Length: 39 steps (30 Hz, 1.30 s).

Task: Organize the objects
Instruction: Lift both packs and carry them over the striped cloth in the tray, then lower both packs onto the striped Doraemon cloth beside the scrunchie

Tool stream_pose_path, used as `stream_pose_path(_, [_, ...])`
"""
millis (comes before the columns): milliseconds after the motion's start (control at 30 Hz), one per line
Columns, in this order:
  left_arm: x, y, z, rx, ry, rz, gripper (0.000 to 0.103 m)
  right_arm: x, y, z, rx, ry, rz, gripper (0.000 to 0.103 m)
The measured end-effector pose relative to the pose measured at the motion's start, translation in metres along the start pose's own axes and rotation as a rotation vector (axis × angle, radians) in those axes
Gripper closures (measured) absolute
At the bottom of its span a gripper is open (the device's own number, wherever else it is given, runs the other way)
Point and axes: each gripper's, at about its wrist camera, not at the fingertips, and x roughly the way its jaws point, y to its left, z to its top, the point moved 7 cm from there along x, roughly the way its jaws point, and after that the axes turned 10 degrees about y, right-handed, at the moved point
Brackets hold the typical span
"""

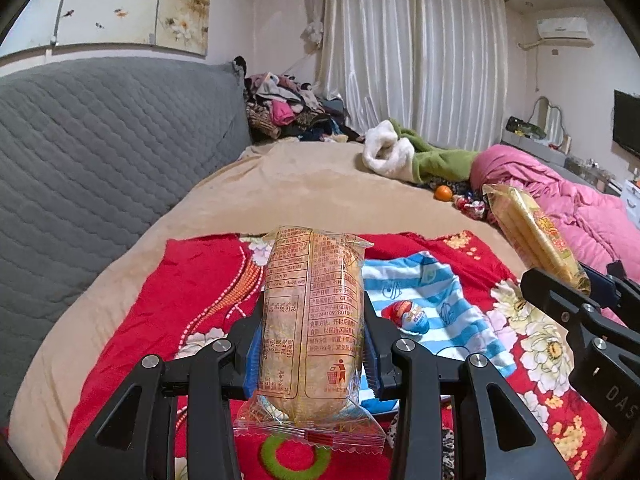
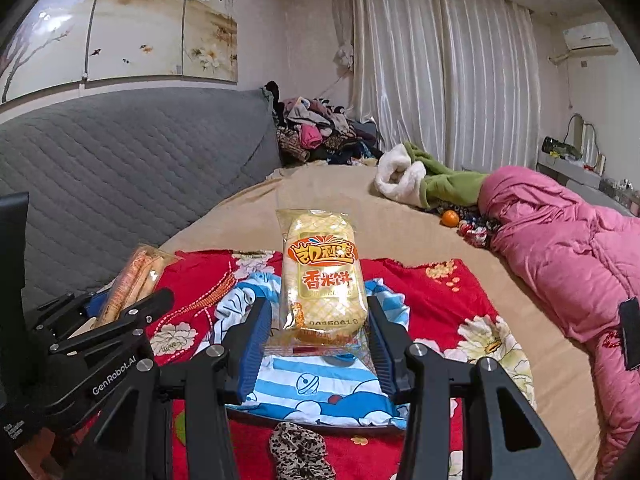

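Left wrist view: the left gripper (image 1: 312, 344) is partly closed on a clear-wrapped rice cracker packet (image 1: 314, 312), its printed back facing the camera, blue pads pressing both long sides. The packet stands upright above a red floral cloth (image 1: 192, 280) spread on the tan bedspread (image 1: 312, 184). Below lie a blue-striped garment (image 1: 436, 312) with a small egg-shaped toy (image 1: 410, 316) on it, and a green ring (image 1: 296, 456) near the bottom edge. At the right, the right gripper (image 1: 580, 284) comes in with its own packet angled up.

Right wrist view: the right gripper (image 2: 316, 340) is likewise partly closed on a yellow rice cracker packet (image 2: 322, 276), front label showing, clamped low near its bottom seal. The striped garment sits directly beneath, a leopard-print scrunchie (image 2: 300, 456) nearer the camera. The left gripper (image 2: 120, 312) stands just beside, at the left.

Risks, as I judge them: both wrappers are slick film over brittle crackers — harder pressure could crush them, a looser grip could let one slide out. The right packet, held near its seal, looks the likelier to tip. The two tools are close, so drawing together could knock packets or linkages.

Room: the cloth is crowded near the middle, yet its left part and the bedspread beyond are open. A pink quilt (image 2: 560, 248) bounds the right, the grey headboard (image 2: 120, 160) the left — an orange (image 2: 450, 218) lies well apart.
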Motion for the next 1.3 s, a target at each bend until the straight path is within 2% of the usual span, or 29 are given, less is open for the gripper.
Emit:
stream_pose_path(733, [0.081, -0.006, -0.031, -0.003, 0.097, -0.002, 0.062, 0.071, -0.023, -0.033, 0.036, 0.103, -0.011, 0.056])
stream_pose_path(1300, [0.129, -0.007, -0.051, -0.003, 0.157, 0.003, 0.062, 0.119, -0.034, -0.054, 0.053, 0.167, -0.004, 0.056])
